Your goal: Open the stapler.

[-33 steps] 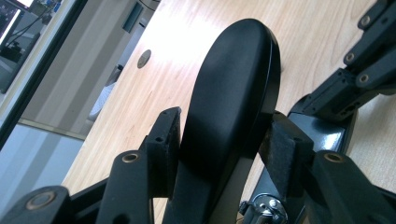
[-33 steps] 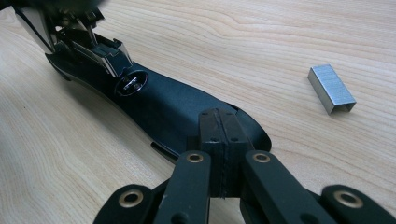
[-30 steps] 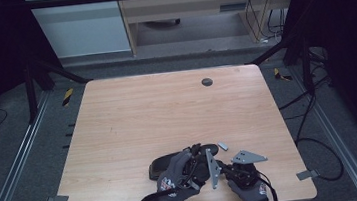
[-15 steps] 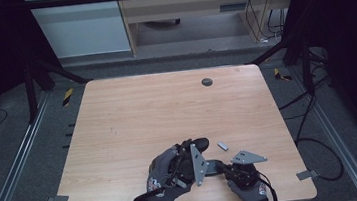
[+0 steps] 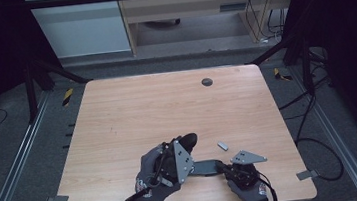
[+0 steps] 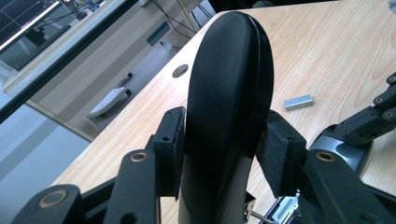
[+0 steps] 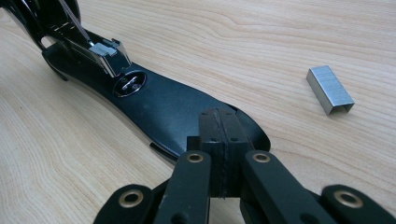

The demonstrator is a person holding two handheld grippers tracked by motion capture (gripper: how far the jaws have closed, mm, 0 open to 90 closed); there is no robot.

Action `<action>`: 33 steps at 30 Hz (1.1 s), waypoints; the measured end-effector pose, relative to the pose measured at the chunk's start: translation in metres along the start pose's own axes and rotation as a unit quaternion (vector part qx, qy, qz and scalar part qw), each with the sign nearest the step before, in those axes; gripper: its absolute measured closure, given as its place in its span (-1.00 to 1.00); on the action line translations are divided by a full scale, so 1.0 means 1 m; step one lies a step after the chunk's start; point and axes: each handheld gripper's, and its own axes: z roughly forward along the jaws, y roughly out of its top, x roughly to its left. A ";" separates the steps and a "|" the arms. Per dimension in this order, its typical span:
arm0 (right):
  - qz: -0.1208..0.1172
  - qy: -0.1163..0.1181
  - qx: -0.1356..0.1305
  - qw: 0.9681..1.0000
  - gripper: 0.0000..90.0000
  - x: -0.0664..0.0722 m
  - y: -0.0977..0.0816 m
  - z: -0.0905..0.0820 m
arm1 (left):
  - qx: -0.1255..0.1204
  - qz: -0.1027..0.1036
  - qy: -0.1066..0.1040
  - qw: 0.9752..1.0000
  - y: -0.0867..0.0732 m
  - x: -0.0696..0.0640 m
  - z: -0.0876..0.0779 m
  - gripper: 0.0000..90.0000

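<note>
Lifted stapler lid (image 6: 229,93) now clamped by left gripper (image 6: 224,154); high view hides pads.

The left hand-held gripper (image 5: 187,145), its jaws closing on the stapler's top arm (image 6: 229,93), has swung it up, away from the stapler base (image 7: 159,112).

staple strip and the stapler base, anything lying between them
Nothing: in the right gripper view, bare wood separates the staple strip from the stapler base. The high view shows the same gap.
</note>
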 end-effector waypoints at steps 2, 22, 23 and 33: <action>0.000 0.001 0.000 1.000 1.00 0.000 0.000 0.000 | -0.001 -0.005 0.002 1.000 0.000 0.001 -0.001 0.22; 0.001 0.000 -0.001 1.000 1.00 0.000 0.000 0.000 | -0.027 -0.057 0.008 0.998 -0.013 0.023 -0.019 0.25; 0.001 0.000 -0.001 1.000 1.00 0.000 0.000 0.000 | -0.028 -0.060 0.009 0.998 -0.014 0.024 -0.020 0.25; -0.001 0.000 0.000 1.000 1.00 0.001 0.000 0.001 | -0.038 -0.082 0.014 0.996 -0.022 0.034 -0.029 0.27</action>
